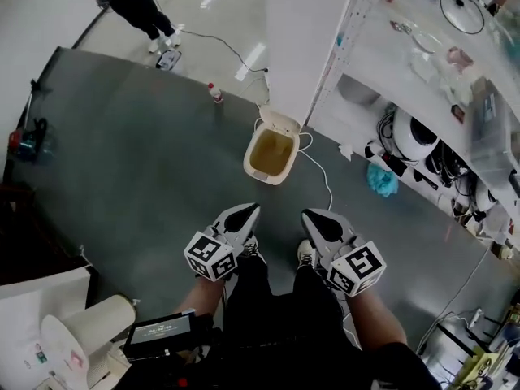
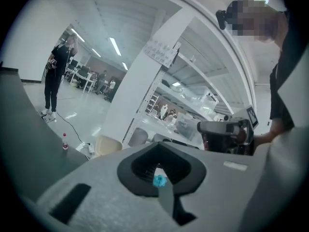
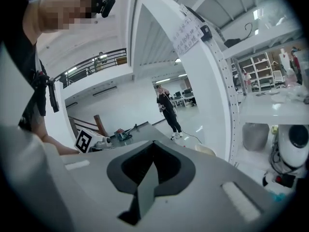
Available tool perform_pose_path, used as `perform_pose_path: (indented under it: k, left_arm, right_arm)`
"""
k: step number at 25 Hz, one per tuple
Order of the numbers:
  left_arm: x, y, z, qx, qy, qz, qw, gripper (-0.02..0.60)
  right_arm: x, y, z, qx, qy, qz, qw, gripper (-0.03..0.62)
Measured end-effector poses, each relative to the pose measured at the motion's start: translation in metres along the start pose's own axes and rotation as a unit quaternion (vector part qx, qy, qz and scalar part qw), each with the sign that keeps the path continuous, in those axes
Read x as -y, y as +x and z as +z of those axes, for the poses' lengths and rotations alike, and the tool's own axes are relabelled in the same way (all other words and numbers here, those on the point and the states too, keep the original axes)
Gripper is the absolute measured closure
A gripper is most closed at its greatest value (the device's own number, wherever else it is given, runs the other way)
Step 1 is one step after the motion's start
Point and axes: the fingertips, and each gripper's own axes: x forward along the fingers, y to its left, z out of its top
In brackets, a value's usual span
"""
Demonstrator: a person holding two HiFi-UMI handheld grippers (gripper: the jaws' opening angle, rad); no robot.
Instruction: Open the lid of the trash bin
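A cream trash bin [image 1: 272, 154] stands on the dark floor mat ahead of me. Its lid [image 1: 279, 122] is tipped up at the back, and the yellowish-brown inside shows. My left gripper [image 1: 244, 212] and right gripper [image 1: 312, 217] hover side by side above my shoes, well short of the bin. Both have their jaws together and hold nothing. The bin's cream top [image 2: 107, 145] shows in the left gripper view, and only its edge [image 3: 205, 150] shows in the right gripper view.
A white pillar and shelving [image 1: 422, 63] run along the right, with a white robot head [image 1: 418, 140] and a blue cloth [image 1: 382, 180] below. A white cable [image 1: 323, 181] trails from the bin. A bottle [image 1: 214, 93] and a standing person [image 1: 134, 2] are farther off.
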Motion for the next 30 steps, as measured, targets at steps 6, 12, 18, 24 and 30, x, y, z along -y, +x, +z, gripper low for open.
perform_pose_path:
  k: [6, 12, 18, 24, 30]
  left_arm:
    - [0.064, -0.044, 0.039, 0.042, -0.026, -0.016, 0.9986, 0.581]
    - [0.113, -0.065, 0.052, 0.044, -0.004, -0.023, 0.9988, 0.581]
    - [0.143, -0.069, 0.064, 0.052, 0.01, -0.026, 0.9983, 0.581]
    - [0.161, -0.058, 0.073, 0.054, 0.025, -0.035, 0.9976, 0.581]
    - [0.181, -0.045, 0.078, 0.043, 0.062, -0.057, 0.9956, 0.58]
  right_arm:
    - [-0.034, -0.033, 0.044, 0.031, -0.024, 0.022, 0.999, 0.585]
    - [-0.064, -0.061, 0.058, 0.035, -0.034, 0.048, 0.998, 0.586]
    - [-0.079, -0.085, 0.064, 0.035, -0.045, 0.068, 0.996, 0.586]
    - [-0.072, -0.103, 0.065, 0.036, -0.049, 0.064, 0.996, 0.586]
    - [-0.064, -0.113, 0.067, 0.036, -0.047, 0.067, 0.996, 0.586]
